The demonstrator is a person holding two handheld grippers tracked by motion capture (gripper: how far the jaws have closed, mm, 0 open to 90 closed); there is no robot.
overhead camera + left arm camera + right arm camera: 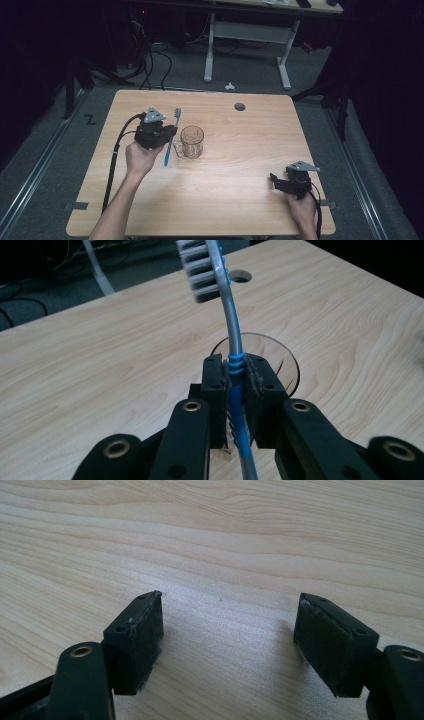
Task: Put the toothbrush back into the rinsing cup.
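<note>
High view, left to right. The left hand holds the left gripper over the left half of the wooden table; its cable trails back toward the near edge. The jaws are clenched on a blue toothbrush, gripped on the ribbed part of its handle, bristle end pointing to the far side of the table and the handle's tail toward the person. Just right of the toothbrush stands a clear glass mug, upright, its handle on the side facing the gripper. A round hole lies in the tabletop near the far edge. At the near right corner the right hand holds the right gripper, well apart from the mug.

Left gripper view. The toothbrush rises between the closed pads, with the mug's rim behind them.

Right gripper view. The pads stand wide apart, released, over bare wood.
</note>
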